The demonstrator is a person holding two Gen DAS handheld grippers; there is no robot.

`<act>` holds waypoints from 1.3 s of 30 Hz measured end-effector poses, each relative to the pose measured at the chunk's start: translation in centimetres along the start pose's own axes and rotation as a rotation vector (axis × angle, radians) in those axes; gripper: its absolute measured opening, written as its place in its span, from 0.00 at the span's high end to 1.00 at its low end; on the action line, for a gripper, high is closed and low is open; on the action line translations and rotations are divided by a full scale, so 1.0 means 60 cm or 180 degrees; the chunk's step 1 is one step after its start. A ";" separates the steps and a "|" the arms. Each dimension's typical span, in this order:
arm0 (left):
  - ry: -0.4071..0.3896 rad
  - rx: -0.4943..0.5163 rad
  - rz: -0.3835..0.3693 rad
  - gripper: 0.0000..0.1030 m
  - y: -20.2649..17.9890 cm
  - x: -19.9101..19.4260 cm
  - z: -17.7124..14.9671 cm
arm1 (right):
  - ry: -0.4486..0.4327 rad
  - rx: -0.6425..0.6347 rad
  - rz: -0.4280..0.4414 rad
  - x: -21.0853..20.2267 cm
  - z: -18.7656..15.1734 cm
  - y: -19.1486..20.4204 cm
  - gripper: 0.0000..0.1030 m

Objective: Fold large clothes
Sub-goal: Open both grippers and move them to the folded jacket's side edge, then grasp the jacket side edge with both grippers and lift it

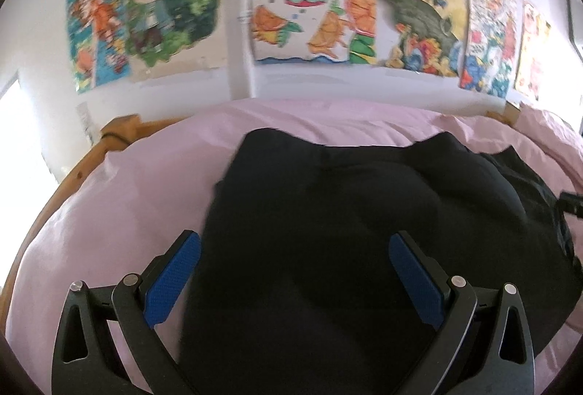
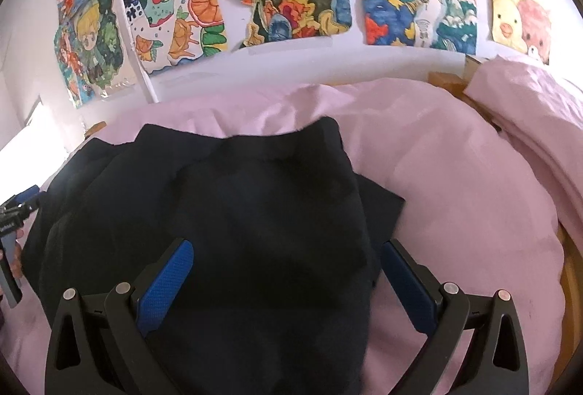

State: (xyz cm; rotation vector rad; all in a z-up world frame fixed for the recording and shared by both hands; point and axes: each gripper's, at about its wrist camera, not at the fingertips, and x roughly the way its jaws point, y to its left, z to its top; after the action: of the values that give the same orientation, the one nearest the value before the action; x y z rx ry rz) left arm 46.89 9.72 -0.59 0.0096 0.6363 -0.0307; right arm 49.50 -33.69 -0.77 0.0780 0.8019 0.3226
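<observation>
A large dark navy garment (image 1: 364,231) lies bunched on the pink bed sheet (image 1: 127,194); it also shows in the right wrist view (image 2: 255,212). My left gripper (image 1: 295,242) is open, its blue pads wide apart, hovering over the garment's left part. My right gripper (image 2: 288,249) is open too, over the garment's right part, with a flat folded layer sticking out to the right (image 2: 382,209). Neither holds cloth. The left gripper shows at the left edge of the right wrist view (image 2: 18,209).
The bed has a wooden frame (image 1: 120,129) against a white wall hung with colourful drawings (image 1: 302,1). A folded pink quilt or pillow (image 2: 528,103) lies at the bed's right end. Bright window light comes from the left (image 1: 14,125).
</observation>
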 end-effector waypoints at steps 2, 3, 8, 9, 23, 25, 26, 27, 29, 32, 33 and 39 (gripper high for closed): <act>0.0016 -0.0111 0.0034 0.01 0.020 -0.008 0.000 | 0.0036 0.0008 0.0007 -0.003 -0.011 -0.006 0.00; 0.0051 -0.0177 0.0016 0.01 0.031 -0.011 0.001 | 0.0056 0.0006 0.0010 -0.004 -0.016 -0.008 0.00; 0.0145 -0.0368 -0.0211 0.01 0.082 -0.026 0.000 | 0.0149 -0.0069 0.0079 -0.011 -0.043 -0.022 0.00; 0.0167 -0.0375 -0.0246 0.01 0.089 -0.028 -0.001 | 0.0162 -0.0086 0.0099 -0.012 -0.046 -0.024 0.00; 0.0792 -0.0700 -0.0913 0.01 0.159 0.020 -0.033 | 0.0437 0.0431 0.0644 0.024 -0.063 -0.096 0.00; 0.0850 -0.0635 -0.1026 0.01 0.158 0.026 -0.034 | 0.0497 0.0514 0.0813 0.033 -0.064 -0.106 0.00; 0.0885 -0.0582 -0.1086 0.01 0.156 0.028 -0.035 | 0.0515 0.0536 0.0880 0.035 -0.063 -0.110 0.00; 0.0912 -0.0541 -0.1131 0.01 0.156 0.031 -0.036 | 0.0543 0.0555 0.0956 0.039 -0.063 -0.113 0.00; 0.1001 -0.0421 -0.1267 0.01 0.152 0.038 -0.040 | 0.0620 0.0573 0.1139 0.049 -0.062 -0.118 0.00; 0.1112 -0.0287 -0.1496 0.01 0.150 0.048 -0.047 | 0.0735 0.0580 0.1417 0.063 -0.060 -0.123 0.00; 0.1144 -0.0270 -0.1552 0.01 0.151 0.051 -0.049 | 0.0761 0.0572 0.1503 0.066 -0.059 -0.123 0.00; 0.1486 -0.0314 -0.1856 0.01 0.178 0.083 -0.048 | 0.0923 0.0390 0.1811 0.086 -0.060 -0.123 0.00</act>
State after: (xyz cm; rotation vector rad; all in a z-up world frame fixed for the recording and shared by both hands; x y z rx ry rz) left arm 49.51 20.31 -5.85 -0.2716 1.0897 -0.5739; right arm 52.15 -39.29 -8.22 0.3848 1.0810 0.8357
